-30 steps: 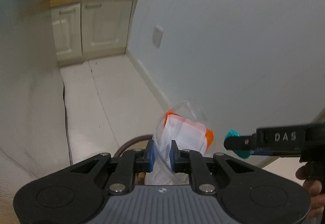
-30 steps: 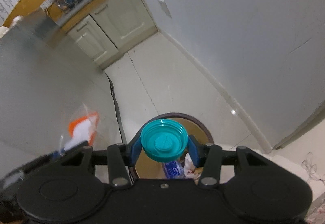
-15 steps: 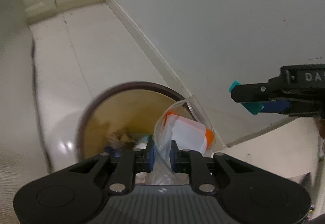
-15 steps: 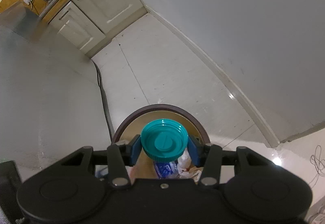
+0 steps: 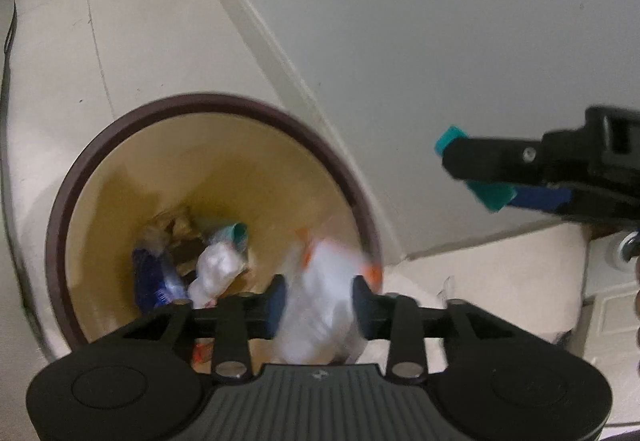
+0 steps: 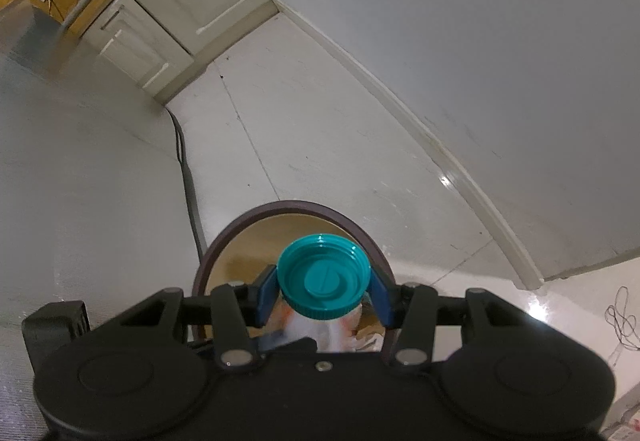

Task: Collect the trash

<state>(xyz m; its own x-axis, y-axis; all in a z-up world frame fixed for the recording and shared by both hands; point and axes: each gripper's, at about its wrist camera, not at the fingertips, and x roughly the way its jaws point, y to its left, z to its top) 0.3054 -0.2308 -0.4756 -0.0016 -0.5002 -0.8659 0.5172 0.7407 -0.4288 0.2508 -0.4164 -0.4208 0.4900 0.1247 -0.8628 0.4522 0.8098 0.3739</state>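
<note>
A clear plastic bag (image 5: 324, 273) with white and orange contents shows blurred between the fingers of my left gripper (image 5: 318, 301). Its jaws are opening, and the bag hangs over the near right side of the brown-rimmed bin (image 5: 212, 101). Inside the bin lie a crumpled white wrapper (image 5: 218, 265), a blue packet (image 5: 150, 277) and other scraps. My right gripper (image 5: 476, 177) hovers to the right of the bin, shut on a teal lid (image 5: 490, 197). In the right wrist view the teal lid (image 6: 324, 277) sits between the blue pads (image 6: 266, 297) above the bin (image 6: 256, 217).
The bin stands on a white tiled floor against a white wall with a baseboard (image 6: 420, 137). A dark cable (image 6: 188, 181) runs along the floor to its left. Cream cabinets (image 6: 192, 1) stand at the far end. Thin wires (image 6: 620, 317) lie at the right.
Both grippers have come down over the bin. The left jaws, shut on the bag before, have parted, and the bag now blurs between them. The right gripper still grips the lid.
</note>
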